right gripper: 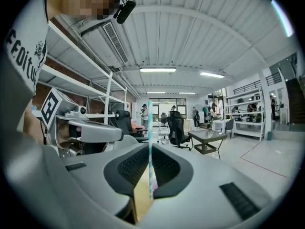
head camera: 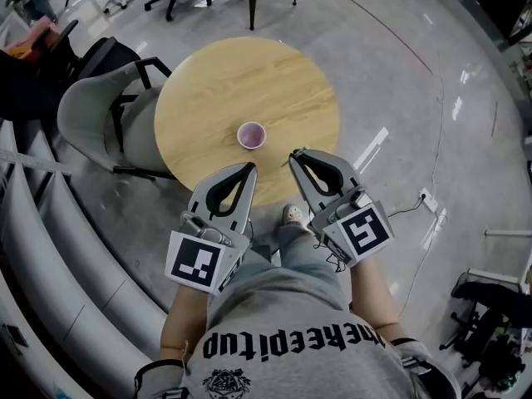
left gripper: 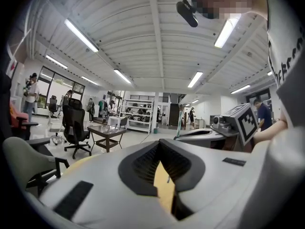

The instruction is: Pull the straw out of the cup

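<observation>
Apparently the pull is already made. The straw (right gripper: 150, 142) stands upright in the seam of the right gripper's (head camera: 293, 154) jaws, which are clenched on it part-way up its length. It is striped pale blue and white. Its top rises above the jaws, and in the right gripper view its lower end hangs bare over wood, with no cup around it. In the head view the straw is too thin to pick out.

Left gripper (head camera: 248, 168): jaws pressed together, nothing between them. It sits over the near edge of the table (head camera: 208, 81), just left of the right one, both tips pointing toward the far side.

Cup (head camera: 251, 135): upright on the round wooden table, a little nearer than centre, just beyond the two tips and apart from both. It is small and pinkish inside. No straw shows in it, and I cannot tell whether it holds any liquid.

Judgement: the task looks all but done. The next move calls only for holding the straw clear of the rim — carry it off to the right, or lay it on bare wood and loosen the jaws once it rests. The left gripper could steady the cup if needed.
</observation>
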Demonstrator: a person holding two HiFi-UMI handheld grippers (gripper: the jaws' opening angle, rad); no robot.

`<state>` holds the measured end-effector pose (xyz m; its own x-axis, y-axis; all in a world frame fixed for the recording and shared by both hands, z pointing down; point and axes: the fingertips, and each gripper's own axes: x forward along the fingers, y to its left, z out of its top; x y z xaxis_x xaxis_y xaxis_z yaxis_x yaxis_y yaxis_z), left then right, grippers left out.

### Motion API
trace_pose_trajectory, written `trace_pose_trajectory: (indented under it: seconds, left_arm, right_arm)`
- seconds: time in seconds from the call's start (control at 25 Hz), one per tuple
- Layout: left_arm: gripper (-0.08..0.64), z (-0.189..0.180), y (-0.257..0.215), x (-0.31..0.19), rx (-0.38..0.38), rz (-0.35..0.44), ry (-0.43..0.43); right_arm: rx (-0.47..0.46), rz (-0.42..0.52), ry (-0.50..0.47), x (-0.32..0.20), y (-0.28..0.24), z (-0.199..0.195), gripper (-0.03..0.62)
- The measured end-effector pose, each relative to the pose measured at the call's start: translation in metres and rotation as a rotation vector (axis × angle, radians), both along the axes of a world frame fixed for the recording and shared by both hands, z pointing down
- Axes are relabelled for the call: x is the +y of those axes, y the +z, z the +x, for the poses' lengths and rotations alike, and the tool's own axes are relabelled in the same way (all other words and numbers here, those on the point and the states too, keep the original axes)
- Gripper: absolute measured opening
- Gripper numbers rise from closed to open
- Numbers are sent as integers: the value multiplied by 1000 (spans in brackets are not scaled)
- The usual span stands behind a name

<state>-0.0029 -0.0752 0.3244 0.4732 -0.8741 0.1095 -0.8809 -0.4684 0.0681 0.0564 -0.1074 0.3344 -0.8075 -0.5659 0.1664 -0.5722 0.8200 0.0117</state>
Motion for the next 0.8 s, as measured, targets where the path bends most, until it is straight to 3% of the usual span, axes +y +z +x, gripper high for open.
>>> trace_pose_trajectory:
  seconds: [0.28,0.44,0.8]
  left_arm:
    - [25,12,2,8,-9,-51,61]
    - [24,17,-5,7,-1,-4,81]
    - [25,32,-8,4,-2,13,116]
  right_arm:
    - [-29,9,50,10,-13,12,45]
    - [-45,13,67,17,-18,17,44]
    - [-83,11,85,22,-27,33,43]
